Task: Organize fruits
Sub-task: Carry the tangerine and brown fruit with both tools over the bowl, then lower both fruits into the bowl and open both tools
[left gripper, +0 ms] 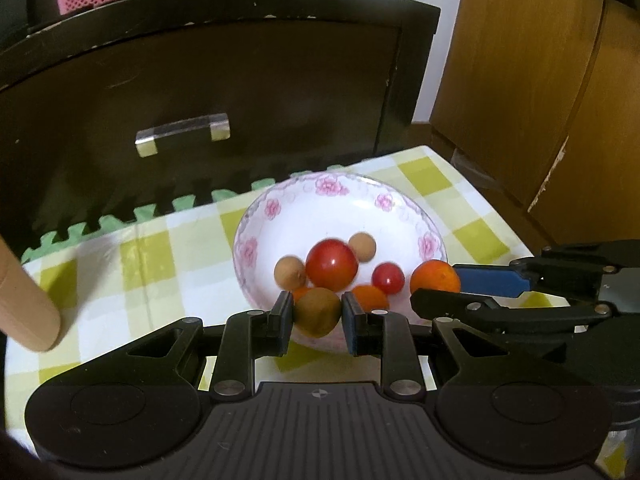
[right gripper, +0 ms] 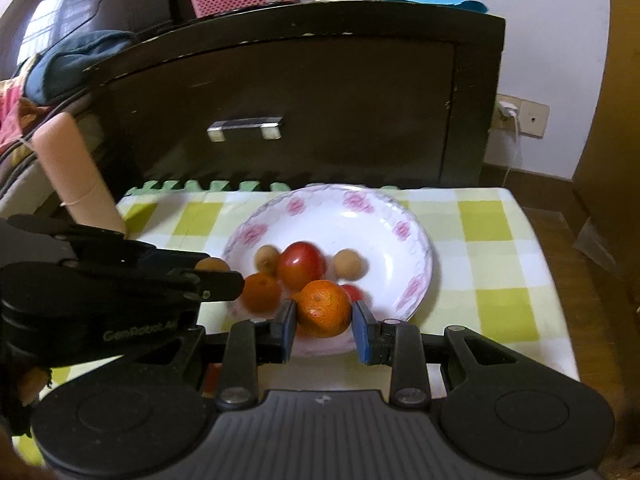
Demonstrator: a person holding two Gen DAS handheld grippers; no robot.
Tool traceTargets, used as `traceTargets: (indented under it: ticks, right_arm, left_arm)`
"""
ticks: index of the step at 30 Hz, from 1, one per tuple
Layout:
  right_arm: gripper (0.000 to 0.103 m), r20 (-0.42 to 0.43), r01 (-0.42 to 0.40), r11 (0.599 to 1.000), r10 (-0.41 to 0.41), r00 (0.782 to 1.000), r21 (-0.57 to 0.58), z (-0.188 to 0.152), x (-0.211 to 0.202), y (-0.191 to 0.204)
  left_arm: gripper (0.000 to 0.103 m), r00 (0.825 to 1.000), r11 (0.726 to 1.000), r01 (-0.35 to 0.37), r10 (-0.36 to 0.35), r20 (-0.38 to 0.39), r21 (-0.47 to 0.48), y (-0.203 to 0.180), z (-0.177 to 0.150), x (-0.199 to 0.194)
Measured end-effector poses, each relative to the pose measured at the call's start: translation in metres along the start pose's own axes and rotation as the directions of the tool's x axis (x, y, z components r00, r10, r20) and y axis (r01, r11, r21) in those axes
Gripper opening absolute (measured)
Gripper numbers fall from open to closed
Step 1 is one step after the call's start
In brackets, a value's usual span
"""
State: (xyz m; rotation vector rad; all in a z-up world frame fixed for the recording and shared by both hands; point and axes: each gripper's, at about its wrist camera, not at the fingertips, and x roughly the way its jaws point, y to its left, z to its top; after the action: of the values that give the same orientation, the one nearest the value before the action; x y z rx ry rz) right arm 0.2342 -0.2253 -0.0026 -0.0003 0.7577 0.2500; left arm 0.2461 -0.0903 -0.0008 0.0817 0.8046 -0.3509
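Brown kiwi [left gripper: 318,312] gripped, orange mandarin [right gripper: 324,309] gripped, floral bowl [left gripper: 384,200]

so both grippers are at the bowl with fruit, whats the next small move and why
Probably open both and let go. The left gripper is shut on a kiwi and the right gripper on an orange, each right at the near rim of the bowl, where tomatoes and other fruit already lie. A slight nudge forward first would make sure that both land inside.
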Motion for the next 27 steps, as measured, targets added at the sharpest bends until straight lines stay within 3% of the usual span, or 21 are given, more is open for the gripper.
traceTargets:
  ticks: [27]
  right_arm:
    - [0.029, 0.003, 0.034, 0.998, -0.035, 0.999, 0.052, 0.019, 0.056, -0.028]
  left_arm:
    - [0.034, 1.000, 1.000, -0.027, 0.027, -0.009, 0.007, -0.001, 0.047, 0.067]
